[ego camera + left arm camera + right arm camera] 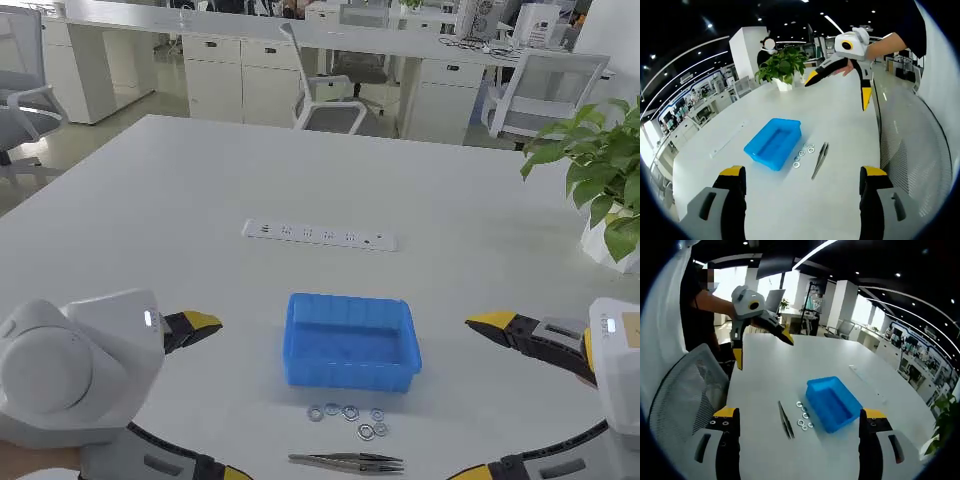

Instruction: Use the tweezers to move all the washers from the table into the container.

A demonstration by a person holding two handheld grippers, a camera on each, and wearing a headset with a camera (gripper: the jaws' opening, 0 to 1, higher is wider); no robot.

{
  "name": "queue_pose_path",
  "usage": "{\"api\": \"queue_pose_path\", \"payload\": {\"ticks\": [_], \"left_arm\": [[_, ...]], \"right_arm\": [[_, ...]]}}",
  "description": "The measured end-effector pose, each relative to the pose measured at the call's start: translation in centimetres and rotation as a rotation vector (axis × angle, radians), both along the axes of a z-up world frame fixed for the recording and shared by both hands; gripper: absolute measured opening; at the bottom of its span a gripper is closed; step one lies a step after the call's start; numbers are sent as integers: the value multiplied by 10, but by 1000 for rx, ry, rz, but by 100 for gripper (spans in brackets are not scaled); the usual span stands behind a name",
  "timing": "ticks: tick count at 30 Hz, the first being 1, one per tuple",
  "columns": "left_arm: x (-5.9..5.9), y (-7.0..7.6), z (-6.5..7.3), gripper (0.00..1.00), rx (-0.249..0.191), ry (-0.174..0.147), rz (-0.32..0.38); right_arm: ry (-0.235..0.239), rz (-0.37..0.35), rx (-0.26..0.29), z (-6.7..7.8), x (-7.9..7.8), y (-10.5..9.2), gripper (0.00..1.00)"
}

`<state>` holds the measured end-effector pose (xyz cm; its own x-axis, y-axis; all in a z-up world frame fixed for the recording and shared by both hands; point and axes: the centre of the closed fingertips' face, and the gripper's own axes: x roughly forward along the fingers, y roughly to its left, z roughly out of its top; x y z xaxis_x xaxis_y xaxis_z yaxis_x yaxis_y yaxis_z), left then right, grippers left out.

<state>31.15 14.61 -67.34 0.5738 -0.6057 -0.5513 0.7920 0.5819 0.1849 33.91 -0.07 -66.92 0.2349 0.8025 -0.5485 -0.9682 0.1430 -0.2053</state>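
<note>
Nothing picked up yet, by the look of it.

Left gripper (215,398) is low left above the desk (180,200). The blue container (350,376) sits mid-desk and looks empty. The washers (350,412), about six in a loose cluster, lie on the desk just in front of the container, none inside. The tweezers (345,461) lie flat just beside the washers on the person's side, untouched. Right gripper (475,398) is low right.

Risks, my read:
- The tweezers are thin and flat on a smooth desk. A wide jaw coming in low could skid them instead of lifting.
- The tweezers are near the washers, so a shove would likely scatter the cluster, maybe toward the near desk edge.
- An off-centre or skewed grip could make the tweezers twist in the jaws. Then the tips won't close square on a washer.
- The washers are small and flat, hard to pinch, and may drop on the way over.
- The container looks light, so a bump from either gripper could slide it.

Jaws:
- Left jaws are spread wide, with nothing between them and touching nothing. In the left gripper view they are aimed at the tweezers and washers.
- Right jaws are the same: spread wide, empty and clear of the desk, with the container and washers ahead in the right gripper view.
</note>
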Motion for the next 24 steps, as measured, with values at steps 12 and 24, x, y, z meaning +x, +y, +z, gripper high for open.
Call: {"api": "queue_pose_path", "payload": {"ticks": [12, 24], "left_arm": [[1, -3, -3, 100, -2, 8, -2], [-1, -6, -4, 100, 16, 3, -19]], "right_arm": [[14, 3, -8, -3, -2, -2, 100], [20, -2, -8, -4, -3, -3, 100]]}}
